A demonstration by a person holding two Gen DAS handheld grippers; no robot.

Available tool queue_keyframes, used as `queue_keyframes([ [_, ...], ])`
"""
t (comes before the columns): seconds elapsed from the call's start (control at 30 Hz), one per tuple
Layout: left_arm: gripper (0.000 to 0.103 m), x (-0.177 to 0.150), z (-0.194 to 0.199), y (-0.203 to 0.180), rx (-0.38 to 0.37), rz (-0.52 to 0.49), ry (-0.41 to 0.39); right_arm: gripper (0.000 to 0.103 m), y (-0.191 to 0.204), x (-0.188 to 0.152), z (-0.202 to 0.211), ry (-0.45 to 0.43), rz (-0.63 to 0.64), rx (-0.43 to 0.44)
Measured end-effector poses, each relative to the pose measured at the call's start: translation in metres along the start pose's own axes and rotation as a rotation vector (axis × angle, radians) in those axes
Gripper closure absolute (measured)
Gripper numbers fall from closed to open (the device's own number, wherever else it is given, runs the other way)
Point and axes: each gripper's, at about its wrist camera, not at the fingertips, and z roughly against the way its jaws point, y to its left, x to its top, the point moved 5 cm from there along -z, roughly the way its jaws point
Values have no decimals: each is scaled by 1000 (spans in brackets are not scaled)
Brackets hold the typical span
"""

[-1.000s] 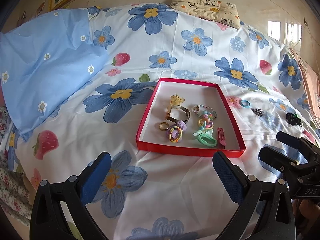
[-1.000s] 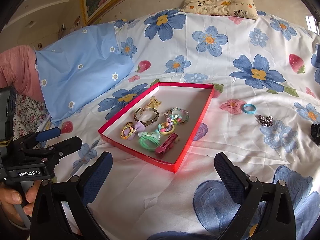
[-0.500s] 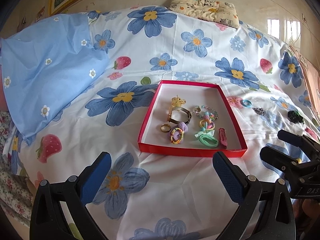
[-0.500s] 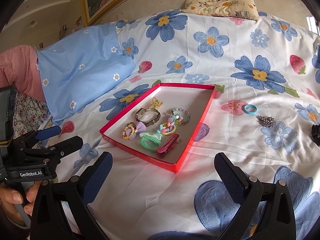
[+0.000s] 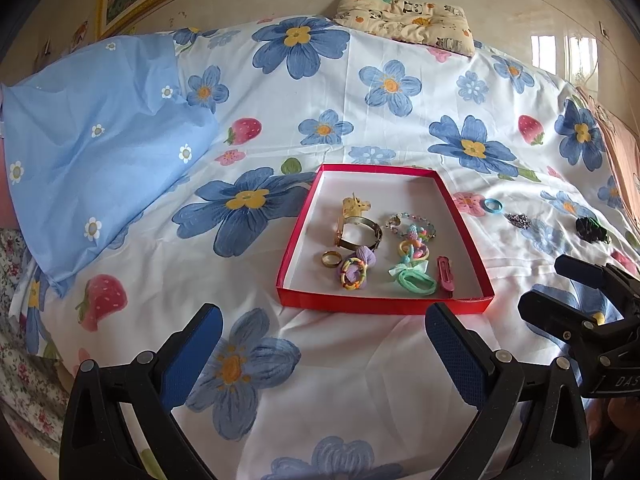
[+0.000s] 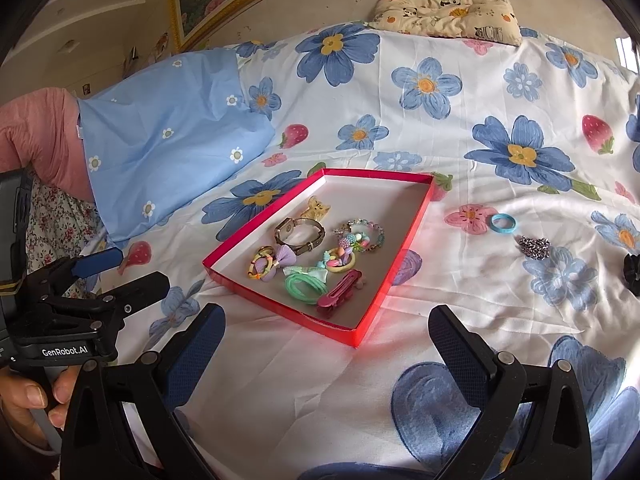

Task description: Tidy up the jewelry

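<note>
A shallow red box point(image 5: 300, 236) point(image 6: 404, 248) lies on the flowered bedsheet and holds several pieces: a gold bracelet point(image 5: 360, 232), a ring point(image 5: 332, 258), a beaded bracelet, hair ties and a red clip point(image 6: 340, 290). Outside it to the right lie a blue ring point(image 5: 493, 205) point(image 6: 503, 224), a silver sparkly piece point(image 5: 519, 220) point(image 6: 534, 247) and a black scrunchie point(image 5: 591, 229) point(image 6: 632, 274). My left gripper point(image 5: 324, 344) is open and empty, in front of the box. My right gripper point(image 6: 326, 340) is open and empty, near the box's front corner.
A light blue pillowcase point(image 5: 92, 152) lies at the left. A patterned cushion point(image 5: 404, 20) sits at the far edge by the wall. Each gripper shows in the other's view, the right point(image 5: 592, 320) and the left point(image 6: 80, 300).
Both views have shifted slightly; the box sits a little lower and more to the right in the left wrist view. Nothing was picked up or moved.
</note>
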Motion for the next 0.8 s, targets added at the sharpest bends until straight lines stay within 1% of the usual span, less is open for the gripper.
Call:
queue_keyframes([
  [0.8,0,-1,0,-1,3,-3,1,1,2,1,0,-1,2,2],
])
